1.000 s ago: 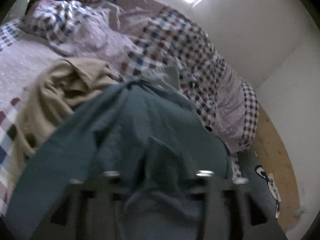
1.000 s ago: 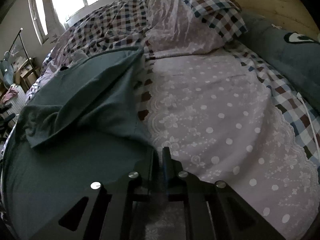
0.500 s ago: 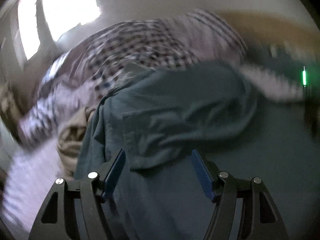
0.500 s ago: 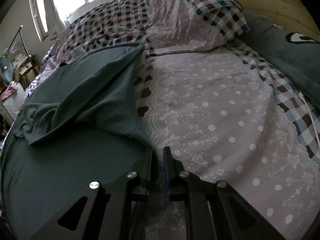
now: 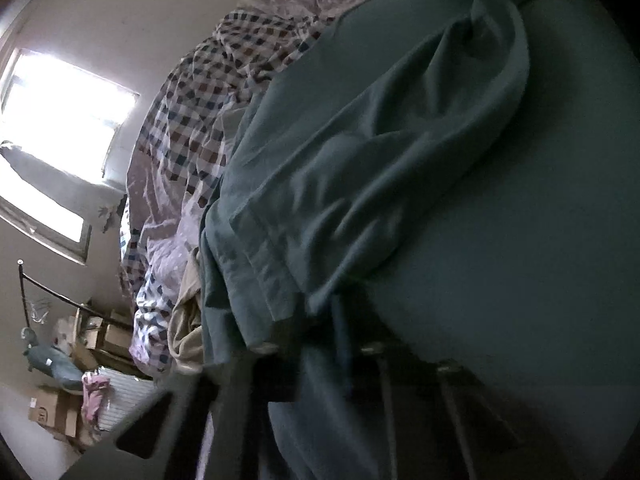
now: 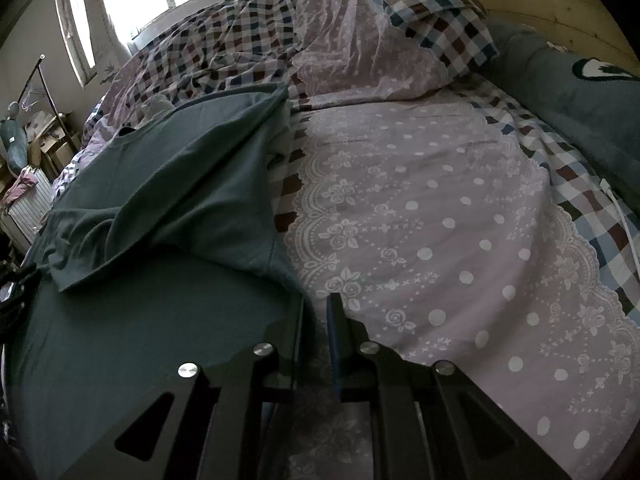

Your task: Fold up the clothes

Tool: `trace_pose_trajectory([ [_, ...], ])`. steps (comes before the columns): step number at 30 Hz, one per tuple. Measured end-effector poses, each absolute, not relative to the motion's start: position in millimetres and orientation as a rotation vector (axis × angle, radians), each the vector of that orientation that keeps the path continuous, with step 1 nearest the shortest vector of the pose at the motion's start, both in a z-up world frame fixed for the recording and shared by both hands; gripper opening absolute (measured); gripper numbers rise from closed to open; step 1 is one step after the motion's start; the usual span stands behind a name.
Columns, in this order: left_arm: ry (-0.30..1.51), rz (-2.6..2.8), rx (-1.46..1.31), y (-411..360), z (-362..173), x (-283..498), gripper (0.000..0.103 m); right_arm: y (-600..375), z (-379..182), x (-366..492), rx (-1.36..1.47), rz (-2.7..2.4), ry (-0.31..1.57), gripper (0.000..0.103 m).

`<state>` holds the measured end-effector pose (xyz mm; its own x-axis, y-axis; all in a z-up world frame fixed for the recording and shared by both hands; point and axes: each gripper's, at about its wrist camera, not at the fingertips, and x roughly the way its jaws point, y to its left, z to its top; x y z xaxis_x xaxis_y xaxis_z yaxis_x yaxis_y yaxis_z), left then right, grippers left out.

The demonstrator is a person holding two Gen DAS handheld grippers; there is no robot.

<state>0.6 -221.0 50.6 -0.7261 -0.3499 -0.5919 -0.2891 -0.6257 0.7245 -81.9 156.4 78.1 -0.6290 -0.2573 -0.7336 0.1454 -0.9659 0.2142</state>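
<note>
A dark teal T-shirt (image 6: pixel 132 280) lies spread on the bed, its top part folded over its body (image 6: pixel 180 184). My right gripper (image 6: pixel 316 308) is shut on the shirt's right edge, low on the bed. In the left wrist view the shirt (image 5: pixel 400 160) fills most of the frame, with a sleeve bunched near the middle. My left gripper (image 5: pixel 316 344) sits at the bottom, partly buried in teal cloth; its fingers are dark and blurred, and appear closed on a fold of the shirt.
The bed has a pink dotted lace cover (image 6: pixel 440 220) and a crumpled checked duvet (image 6: pixel 224 44). A beige garment (image 5: pixel 184 328) lies beside the shirt. A grey plush pillow (image 6: pixel 580 100) lies at the wooden headboard (image 6: pixel 540 4). Boxes (image 5: pixel 52 412) and a rack (image 6: pixel 44 92) stand by the window.
My left gripper was open over the shirt half a second ago; now it has swung round, tilted, and dropped into the cloth. The right gripper has stayed shut in place.
</note>
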Motion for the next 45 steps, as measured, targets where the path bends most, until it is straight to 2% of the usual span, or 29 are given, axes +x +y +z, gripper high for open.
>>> trace_pose_trajectory([
  [3, -1.285, -2.62, 1.129, -224.5, 56.6, 4.7, 0.001, 156.4, 78.0, -81.8, 1.222, -2.642, -0.2, 0.01],
  [9, -0.808, -2.98, 1.049, -236.5, 132.9, 29.9, 0.001, 156.6, 77.2, -82.4, 1.227, -2.638, -0.199, 0.011],
  [12, -0.511, -3.182, 1.031, -240.8, 178.3, 41.8, 0.001, 156.9, 77.2, -82.5, 1.226, -2.638, -0.199, 0.011],
  [15, -0.096, -3.337, 1.069, -259.2, 212.6, 37.6, 0.001, 157.3, 76.9, -82.7, 1.225, -2.637, -0.203, 0.011],
  [20, 0.527, -3.118, 1.264, -331.5, 206.3, -25.1, 0.001, 157.7, 76.8, -82.8, 1.226, -2.634, -0.209, 0.011],
  [21, 0.571, -3.062, 1.294, -341.5, 199.1, -35.2, 0.001, 157.8, 76.8, -82.8, 1.226, -2.633, -0.21, 0.011],
  [27, 0.513, -2.754, 1.425, -379.4, 133.3, -80.9, 0.001, 157.7, 77.0, -83.2, 1.227, -2.628, -0.205, 0.013],
  [32, 0.604, -2.766, 1.349, -388.5, 124.0, -70.8, 0.003, 159.0, 81.5, -82.9, 1.227, -2.622, -0.213, 0.018],
  [34, 0.65, -2.799, 1.298, -394.3, 129.0, -64.2, 0.016, 155.4, 93.0, -80.7, 1.194, -2.637, -0.166, 0.02],
  [36, 0.678, -2.832, 1.247, -398.1, 134.3, -56.7, 0.055, 148.0, 111.5, -77.3, 1.129, -2.639, -0.123, 0.022],
  [38, 0.658, -2.866, 1.198, -397.0, 140.6, -46.6, 0.064, 140.6, 130.9, -77.6, 1.062, -2.6, -0.184, 0.025],
  [39, 0.649, -2.878, 1.183, -395.0, 143.3, -41.2, 0.064, 137.2, 139.0, -79.8, 1.036, -2.566, -0.252, 0.034],
  [41, 0.647, -2.912, 1.141, -383.5, 148.9, -23.6, 0.065, 127.7, 147.1, -92.4, 1.028, -2.472, -0.449, 0.043],
  [45, 0.748, -2.968, 1.039, -358.3, 152.1, 13.8, 0.075, 99.1, 151.8, -129.6, 1.069, -2.425, -0.558, 0.043],
])
